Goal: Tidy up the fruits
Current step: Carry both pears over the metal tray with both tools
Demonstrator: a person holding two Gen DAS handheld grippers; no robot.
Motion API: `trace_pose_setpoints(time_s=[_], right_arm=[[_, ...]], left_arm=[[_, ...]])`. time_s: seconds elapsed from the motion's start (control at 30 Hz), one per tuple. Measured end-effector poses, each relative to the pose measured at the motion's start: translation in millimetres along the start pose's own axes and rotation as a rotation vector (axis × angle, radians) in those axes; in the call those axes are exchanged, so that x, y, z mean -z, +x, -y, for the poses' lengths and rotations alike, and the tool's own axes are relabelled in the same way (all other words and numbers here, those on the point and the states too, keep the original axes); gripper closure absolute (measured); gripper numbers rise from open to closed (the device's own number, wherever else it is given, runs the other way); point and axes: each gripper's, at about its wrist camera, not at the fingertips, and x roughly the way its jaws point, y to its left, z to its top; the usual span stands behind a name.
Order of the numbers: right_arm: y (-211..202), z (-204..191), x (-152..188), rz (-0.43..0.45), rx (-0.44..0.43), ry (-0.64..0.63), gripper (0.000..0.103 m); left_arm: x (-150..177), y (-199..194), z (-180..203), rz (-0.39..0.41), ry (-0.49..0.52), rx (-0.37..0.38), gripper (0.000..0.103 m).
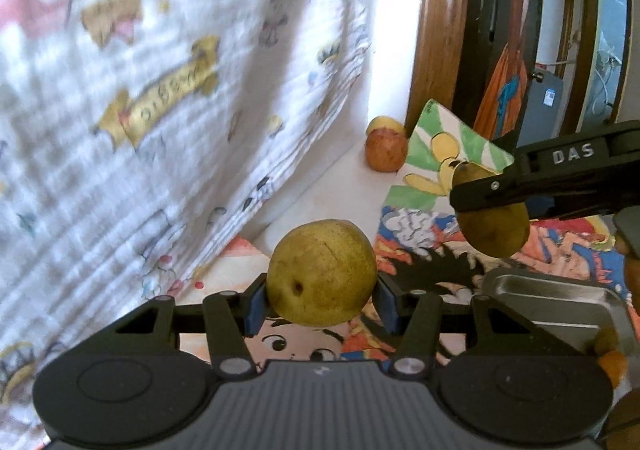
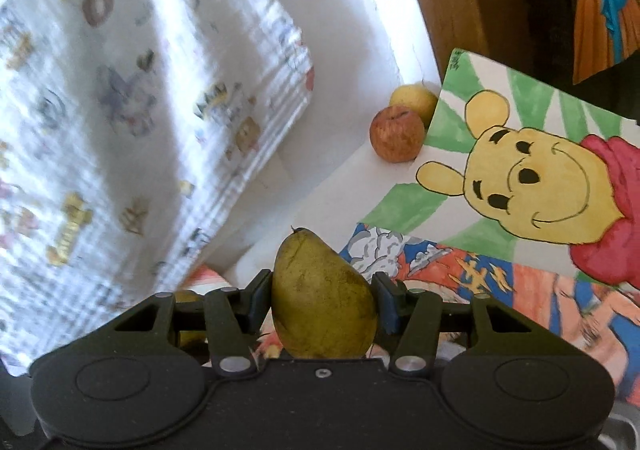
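My left gripper (image 1: pixel 322 296) is shut on a round yellow-green pear (image 1: pixel 322 270), seen bottom end on, held above the cartoon mat. My right gripper (image 2: pixel 320 300) is shut on a second, darker green pear (image 2: pixel 320 298) with its stem pointing away. In the left wrist view that gripper (image 1: pixel 486 196) reaches in from the right with its pear (image 1: pixel 494 230). A red apple (image 1: pixel 386 149) (image 2: pixel 397 134) and a yellow apple (image 1: pixel 385 123) (image 2: pixel 414 98) rest on the white surface at the back. A metal tray (image 1: pixel 556 306) lies at the lower right.
A patterned white cloth (image 1: pixel 140 110) (image 2: pixel 120 110) hangs along the left. Cartoon pictures (image 2: pixel 520 170) cover the surface on the right. A wooden frame (image 1: pixel 440 30) and a dark painting (image 1: pixel 516 30) stand behind. An orange fruit (image 1: pixel 612 364) shows beside the tray's edge.
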Motion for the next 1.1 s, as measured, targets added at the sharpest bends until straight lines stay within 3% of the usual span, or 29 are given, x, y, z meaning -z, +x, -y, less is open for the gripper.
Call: trace_pose_setpoints(time_s=[0.33, 0.63, 1.1], right_arm=[[-83.6, -5.8, 18.4, 0.047, -0.039, 0.025, 0.048], [-141.2, 0.4, 54.7, 0.056, -0.052, 0.030, 0.048], [-153.7, 16.2, 111.6, 0.011, -0.060, 0.102, 0.048]], left_arm=[[5.6, -50.0, 33.3, 0.049, 0.023, 0.057, 0.045], [30.9, -94.5, 62.7, 0.060, 0.050, 0.130, 0.045], [84.3, -139.9, 104.9, 0.019, 0.101, 0.226, 0.044]])
